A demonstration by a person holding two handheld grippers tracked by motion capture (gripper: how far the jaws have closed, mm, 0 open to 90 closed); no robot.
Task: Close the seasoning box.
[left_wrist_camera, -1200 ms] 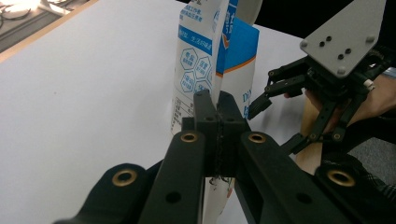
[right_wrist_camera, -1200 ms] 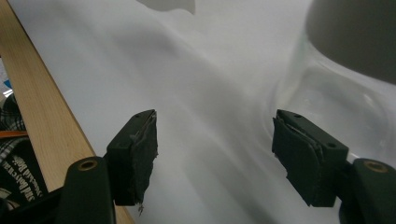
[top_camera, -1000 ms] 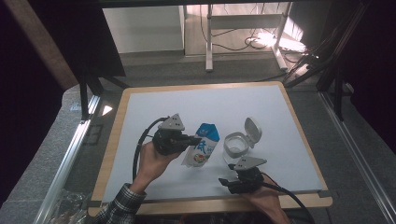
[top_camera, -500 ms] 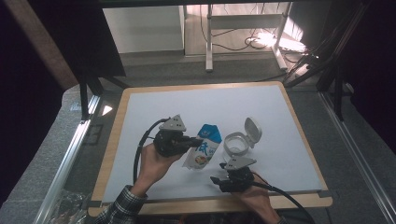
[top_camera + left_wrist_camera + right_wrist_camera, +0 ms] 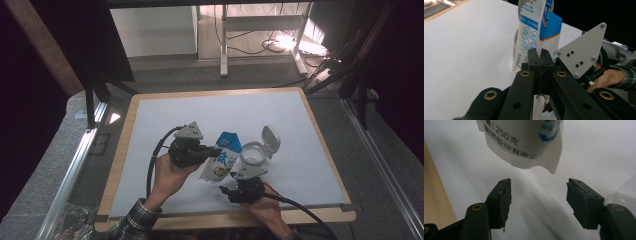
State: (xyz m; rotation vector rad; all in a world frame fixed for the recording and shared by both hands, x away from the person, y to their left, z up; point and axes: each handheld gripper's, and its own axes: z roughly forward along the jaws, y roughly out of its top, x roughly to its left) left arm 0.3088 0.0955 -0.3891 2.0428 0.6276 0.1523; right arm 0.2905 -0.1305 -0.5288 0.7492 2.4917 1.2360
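The left tool point(image 5: 212, 150) is clamped on the side edge of a blue-and-white printed pouch point(image 5: 222, 159), holding it near the front centre of the white desk point(image 5: 165, 115); in the left gripper view the jaws meet on the pouch edge. The right tool point(image 5: 539, 195) is spread wide and grips nothing, its jaws just below the pouch's bottom corner; a clear plastic container point(image 5: 253, 154) with its hinged lid point(image 5: 270, 138) open stands just beside the pouch, directly ahead of the right tool; a grey metal frame point(image 5: 260, 37) and cables stand beyond the desk.
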